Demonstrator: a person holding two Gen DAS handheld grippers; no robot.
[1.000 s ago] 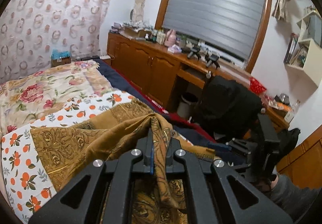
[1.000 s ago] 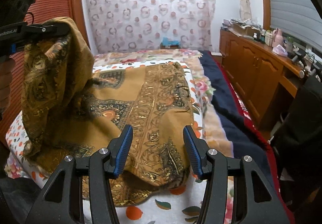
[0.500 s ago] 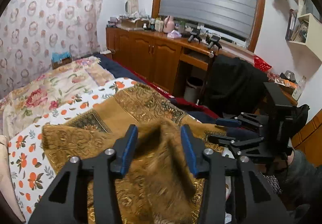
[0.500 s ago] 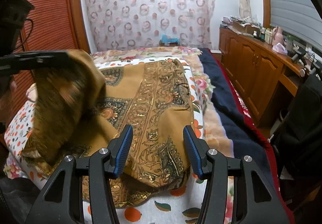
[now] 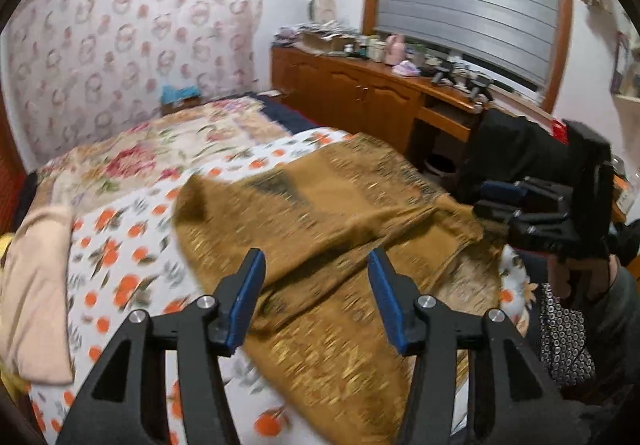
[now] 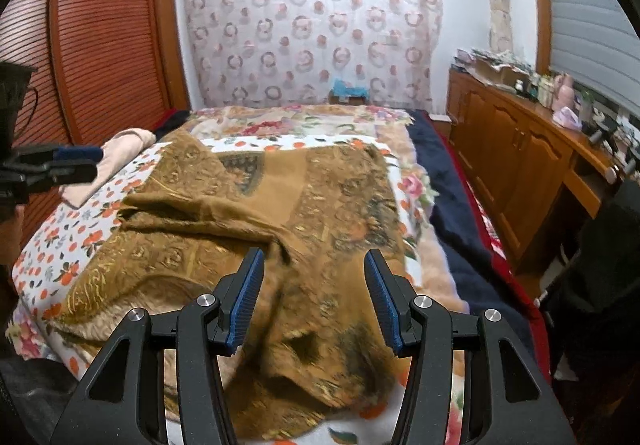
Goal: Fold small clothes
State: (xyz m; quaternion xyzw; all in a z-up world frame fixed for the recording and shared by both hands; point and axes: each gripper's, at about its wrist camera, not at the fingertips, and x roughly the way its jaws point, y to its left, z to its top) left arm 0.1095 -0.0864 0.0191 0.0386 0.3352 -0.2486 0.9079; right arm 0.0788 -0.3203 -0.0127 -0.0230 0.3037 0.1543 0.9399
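A mustard-brown patterned cloth (image 5: 332, 229) lies loosely folded on the bed; it also shows in the right wrist view (image 6: 280, 213). My left gripper (image 5: 316, 297) is open and empty, hovering above the cloth's near left part. My right gripper (image 6: 312, 297) is open and empty above the cloth's near edge. The right gripper also shows at the right of the left wrist view (image 5: 532, 205), and the left gripper at the left edge of the right wrist view (image 6: 52, 165).
The bed has an orange-print sheet (image 5: 120, 269) and a floral quilt (image 6: 304, 121). A folded pink cloth (image 6: 108, 165) lies at the left. A wooden cabinet (image 6: 520, 149) runs along the right, a wardrobe (image 6: 92, 45) on the left. A black-draped chair (image 5: 516, 157) stands beside the bed.
My left gripper opened and let go of the cloth, which dropped onto the bed folded over itself. The left gripper then drew back and up. The right gripper stayed open.
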